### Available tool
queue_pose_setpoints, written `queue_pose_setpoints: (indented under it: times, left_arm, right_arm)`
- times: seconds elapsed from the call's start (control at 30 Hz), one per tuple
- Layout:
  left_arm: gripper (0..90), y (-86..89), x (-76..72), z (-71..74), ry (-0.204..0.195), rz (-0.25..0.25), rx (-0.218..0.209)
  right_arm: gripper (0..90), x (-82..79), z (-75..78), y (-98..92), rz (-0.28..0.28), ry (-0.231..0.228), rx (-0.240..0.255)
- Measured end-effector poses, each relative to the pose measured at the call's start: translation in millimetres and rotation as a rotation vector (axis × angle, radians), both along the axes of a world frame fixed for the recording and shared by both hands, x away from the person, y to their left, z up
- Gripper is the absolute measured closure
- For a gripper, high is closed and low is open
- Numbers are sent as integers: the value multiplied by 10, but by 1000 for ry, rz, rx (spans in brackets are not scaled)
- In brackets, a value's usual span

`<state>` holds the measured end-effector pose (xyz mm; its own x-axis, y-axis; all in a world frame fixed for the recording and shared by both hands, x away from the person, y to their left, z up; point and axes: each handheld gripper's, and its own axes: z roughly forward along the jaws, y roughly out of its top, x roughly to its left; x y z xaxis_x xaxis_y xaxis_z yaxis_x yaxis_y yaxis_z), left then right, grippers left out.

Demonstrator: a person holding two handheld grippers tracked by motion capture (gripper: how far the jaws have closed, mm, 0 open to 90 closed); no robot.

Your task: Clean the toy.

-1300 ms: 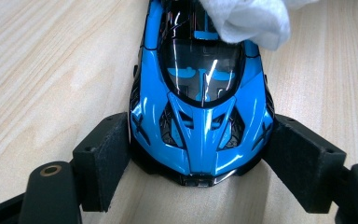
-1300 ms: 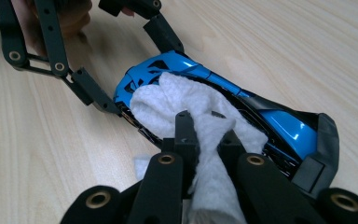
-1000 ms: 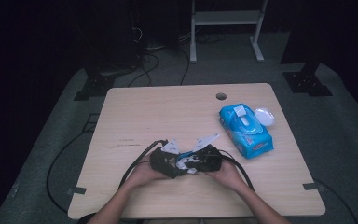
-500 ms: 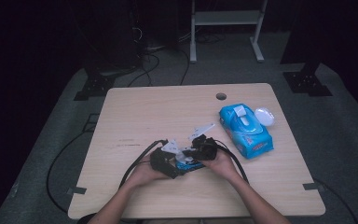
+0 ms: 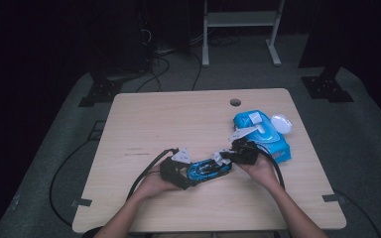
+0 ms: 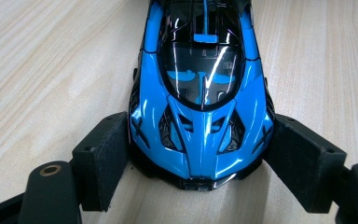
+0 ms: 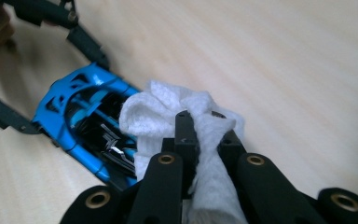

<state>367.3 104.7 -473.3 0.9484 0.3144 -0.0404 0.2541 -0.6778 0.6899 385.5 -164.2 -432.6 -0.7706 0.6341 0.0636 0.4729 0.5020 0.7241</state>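
A glossy blue and black toy car (image 6: 200, 102) lies on the wooden table (image 5: 178, 119). My left gripper (image 6: 200, 144) is shut on its nose, one pad against each flank. In the high view the car (image 5: 208, 168) stretches between the two hands, with the left gripper (image 5: 186, 173) at its left end. My right gripper (image 7: 204, 128) is shut on a crumpled white wipe (image 7: 168, 116), and the wipe rests against the car's (image 7: 84, 107) rear end. From above, the right gripper (image 5: 226, 157) sits at the car's right end.
A blue pack of wipes (image 5: 263, 136) lies just right of the right hand, with its white lid (image 5: 281, 123) beside it. A cable hole (image 5: 235, 102) is near the far edge. Black cables trail off the table's left side.
My right gripper has moved to the right and away along the car with the wipe in it, closer to the blue pack. The left gripper and the car have stayed put.
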Motion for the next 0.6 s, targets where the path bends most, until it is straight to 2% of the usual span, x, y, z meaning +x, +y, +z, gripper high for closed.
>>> queue_pose_setpoints:
  times: [0.07,0.13,0.17,0.2,0.27,0.37,0.4,0.47,0.5,0.53,0.57,0.6]
  left_arm:
    - [232,2,1,-1,-2,-3,0]
    - [232,1,-1,-2,2,0,-3]
    - [232,1,-1,-2,2,0,-3]
    - [232,1,-1,-2,3,0,-3]
    - [232,1,0,-2,3,0,-3]
    - [231,3,5,3,9,-1,2]
    - [227,7,8,5,14,0,2]
    - [208,20,29,7,42,4,-17]
    - [199,29,40,8,57,7,-33]
    - [200,63,82,26,94,12,-66]
    - [204,63,82,26,94,12,-66]
    - [204,72,92,27,108,20,-85]
  right_arm:
    - [831,-13,39,-30,-3,-13,17]
    - [831,-40,98,-53,-6,-24,14]
    - [831,-58,119,-63,0,-18,16]
    - [831,-82,115,-75,27,8,14]
    - [831,-105,108,-68,38,18,6]
    - [830,-173,54,-69,74,53,2]
    - [830,-195,30,-72,80,60,-14]
    - [830,-213,-31,-87,88,82,-29]
    - [830,-222,-51,-102,84,87,-12]
    - [829,-231,-66,-120,82,89,6]
    - [829,-231,-66,-120,82,89,6]
    - [829,-238,-74,-118,89,76,3]
